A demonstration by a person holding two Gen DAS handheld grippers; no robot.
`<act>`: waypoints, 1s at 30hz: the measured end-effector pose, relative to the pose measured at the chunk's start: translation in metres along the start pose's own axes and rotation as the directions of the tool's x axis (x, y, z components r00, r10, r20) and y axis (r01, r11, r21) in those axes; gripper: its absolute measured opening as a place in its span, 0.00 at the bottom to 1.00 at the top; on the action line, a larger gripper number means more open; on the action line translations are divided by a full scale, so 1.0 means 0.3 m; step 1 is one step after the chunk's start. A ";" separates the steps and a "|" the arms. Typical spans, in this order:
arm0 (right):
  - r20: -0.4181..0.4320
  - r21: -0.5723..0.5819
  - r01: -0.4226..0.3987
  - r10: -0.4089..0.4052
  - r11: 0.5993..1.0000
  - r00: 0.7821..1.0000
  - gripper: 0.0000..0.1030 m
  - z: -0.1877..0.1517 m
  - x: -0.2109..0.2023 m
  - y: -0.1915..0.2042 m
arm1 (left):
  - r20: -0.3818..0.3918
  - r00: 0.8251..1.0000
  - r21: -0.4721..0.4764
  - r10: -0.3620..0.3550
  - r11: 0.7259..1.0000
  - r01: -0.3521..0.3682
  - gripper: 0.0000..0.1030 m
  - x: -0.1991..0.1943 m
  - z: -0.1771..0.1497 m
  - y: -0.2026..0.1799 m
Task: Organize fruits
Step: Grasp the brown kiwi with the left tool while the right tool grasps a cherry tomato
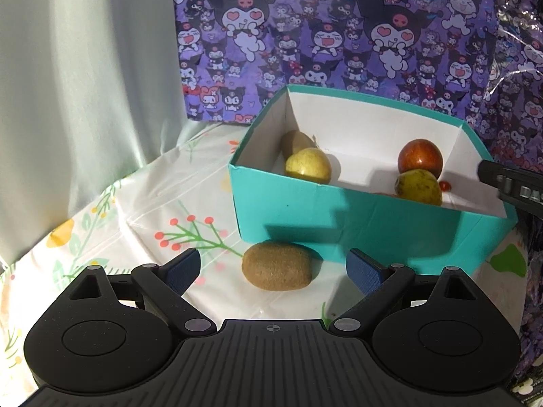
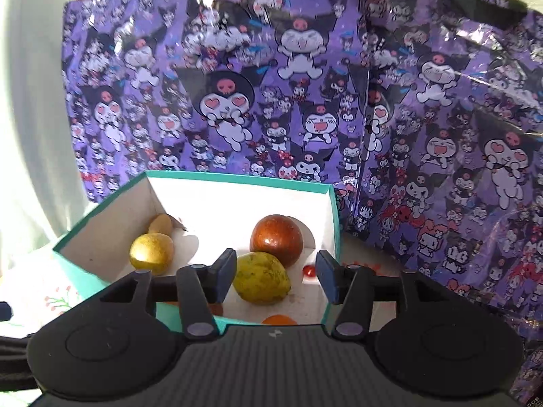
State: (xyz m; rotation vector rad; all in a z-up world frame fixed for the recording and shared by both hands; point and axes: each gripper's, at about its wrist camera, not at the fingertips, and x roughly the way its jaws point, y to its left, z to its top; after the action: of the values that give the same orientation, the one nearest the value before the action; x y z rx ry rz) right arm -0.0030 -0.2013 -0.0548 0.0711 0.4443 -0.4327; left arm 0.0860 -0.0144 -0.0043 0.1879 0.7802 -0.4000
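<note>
Left wrist view: floral tablecloth (image 1: 142,210), purple cartoon backdrop (image 1: 339,34); both tongs spread, empty.

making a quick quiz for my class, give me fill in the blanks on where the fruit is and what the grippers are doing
1. The kiwi on the tablecloth lies ____ the teal box.
2. The red apple lies ____ the box.
3. The left gripper has its jaws ____ around the kiwi.
4. The right gripper grips ____.

Missing words: outside; inside; open; nothing
</note>
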 end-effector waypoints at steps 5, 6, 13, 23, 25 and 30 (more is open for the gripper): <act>-0.001 -0.026 -0.017 0.017 1.000 1.000 0.65 -0.077 -0.093 0.002 | -0.010 0.999 0.062 -0.040 0.997 0.040 0.93 0.050 -0.034 0.016; -0.010 -0.037 -0.017 0.016 0.999 1.000 0.65 -0.097 -0.103 0.005 | -0.013 0.999 0.081 -0.052 0.995 0.052 0.93 0.063 -0.042 0.018; -0.102 -0.041 -0.038 0.033 0.998 0.994 0.65 -0.203 -0.095 0.025 | -0.033 0.990 0.126 -0.136 0.982 0.139 0.93 0.154 -0.068 0.028; -0.150 -0.050 -0.069 0.061 0.996 0.987 0.67 -0.261 -0.076 0.071 | -0.096 0.976 0.170 -0.197 0.963 0.211 0.90 0.270 -0.072 0.030; -0.158 -0.058 -0.075 0.065 0.995 0.985 0.67 -0.267 -0.071 0.081 | -0.086 0.980 0.191 -0.177 0.963 0.191 0.89 0.284 -0.071 0.022; -0.171 -0.071 -0.085 0.071 0.994 0.983 0.67 -0.277 -0.065 0.101 | -0.109 0.985 0.210 -0.135 0.965 0.155 0.77 0.334 -0.068 0.023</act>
State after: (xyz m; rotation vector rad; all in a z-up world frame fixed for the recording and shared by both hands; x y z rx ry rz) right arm -0.0394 -0.1530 -0.1222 0.0496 0.6225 -0.3329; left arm 0.1400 -0.0298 -0.0901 0.3583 0.8446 -0.6205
